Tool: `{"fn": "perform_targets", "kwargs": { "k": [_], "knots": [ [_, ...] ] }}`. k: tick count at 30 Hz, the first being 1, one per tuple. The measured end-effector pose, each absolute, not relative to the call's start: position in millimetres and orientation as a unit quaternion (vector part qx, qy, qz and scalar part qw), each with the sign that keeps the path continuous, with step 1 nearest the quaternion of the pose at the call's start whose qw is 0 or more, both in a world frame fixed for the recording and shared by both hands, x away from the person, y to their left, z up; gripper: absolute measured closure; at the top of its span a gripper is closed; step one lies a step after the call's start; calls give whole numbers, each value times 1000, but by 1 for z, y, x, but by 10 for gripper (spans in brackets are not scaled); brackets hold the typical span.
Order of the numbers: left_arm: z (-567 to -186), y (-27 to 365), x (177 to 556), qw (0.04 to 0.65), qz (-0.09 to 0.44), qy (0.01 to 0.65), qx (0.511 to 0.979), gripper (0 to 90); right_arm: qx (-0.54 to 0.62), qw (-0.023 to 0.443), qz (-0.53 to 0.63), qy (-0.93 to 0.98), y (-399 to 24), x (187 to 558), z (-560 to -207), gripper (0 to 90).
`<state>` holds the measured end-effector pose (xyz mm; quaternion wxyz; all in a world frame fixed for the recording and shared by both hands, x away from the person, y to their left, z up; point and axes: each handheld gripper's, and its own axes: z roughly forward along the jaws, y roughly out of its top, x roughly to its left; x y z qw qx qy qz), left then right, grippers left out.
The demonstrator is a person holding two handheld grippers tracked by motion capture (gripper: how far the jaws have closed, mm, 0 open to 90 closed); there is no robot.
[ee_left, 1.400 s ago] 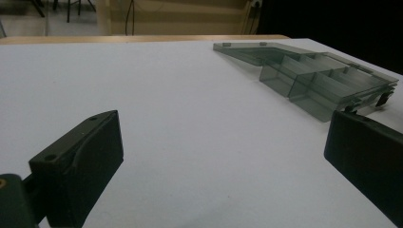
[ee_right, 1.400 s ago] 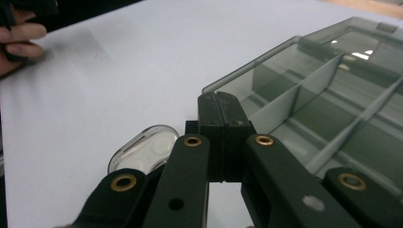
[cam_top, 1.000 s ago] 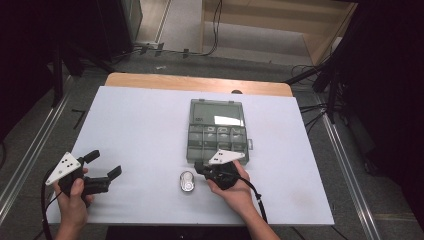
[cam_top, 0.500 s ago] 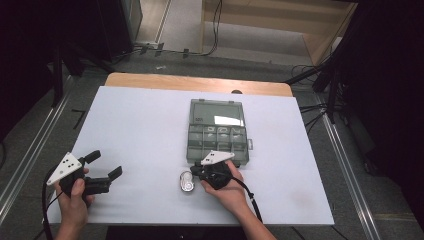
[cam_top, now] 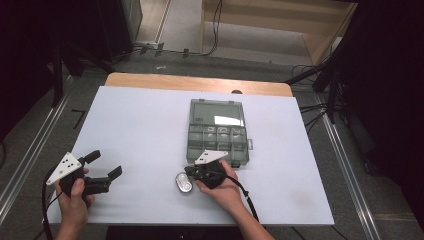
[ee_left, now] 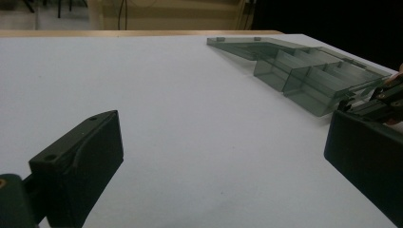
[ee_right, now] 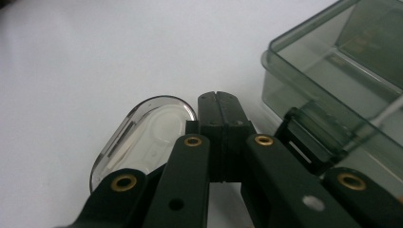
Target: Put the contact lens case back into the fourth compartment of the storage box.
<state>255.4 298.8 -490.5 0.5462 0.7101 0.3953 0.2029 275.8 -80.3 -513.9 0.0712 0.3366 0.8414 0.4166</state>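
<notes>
High view first: my right gripper sits low at the near edge of the white desk, jaws pressed fully together with nothing between them. Its tip is parked right between the small clear oval plastic case with a white insert and the smoky grey see-through compartment box. That oval case lies flat on the desk, just beside the gripper tip on its left, and I honestly can't tell if they're touching or just super close. The compartment box is just behind, lid swung open and lying flat toward the far side of the desk.

Right gripper view backs this up: the oval case is right next to the shut jaws, and the box's front corner with its latch is on the other side.

My left gripper hangs over the near-left part of the desk, well apart from all that, jaws spread wide and holding nothing. Left gripper view has bare desk between the jaws and the box off to the right.
</notes>
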Motion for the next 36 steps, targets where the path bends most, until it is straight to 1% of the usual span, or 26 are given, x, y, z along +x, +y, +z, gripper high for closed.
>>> {"fn": "perform_targets", "kwargs": {
  "k": [6,13,14,22,26,27,28,29,32,36],
  "knots": [
    [-491,298,255,546,203,395,710,0,327,62,420,845,-74,276,-514,881],
    [-491,298,255,547,203,394,710,0,307,62,419,852,-68,275,-514,881],
    [-491,298,255,547,203,394,711,0,308,60,423,850,-69,275,-514,855],
    [-491,298,256,547,203,392,711,0,305,61,446,839,-76,270,-496,514],
    [-491,297,256,547,203,392,711,0,303,45,448,840,-78,268,-491,329],
    [-491,297,256,547,203,392,712,0,298,45,449,841,-78,267,-491,302],
    [-491,297,256,547,203,392,712,0,298,45,449,841,-78,267,-491,302],
    [-491,297,256,547,202,391,712,0,298,49,442,845,-75,264,-491,241],
    [-491,297,256,547,202,391,712,0,295,49,436,849,-72,259,-492,241],
    [-491,298,256,548,202,392,711,0,293,62,431,851,-68,254,-495,331]
  ]
}}
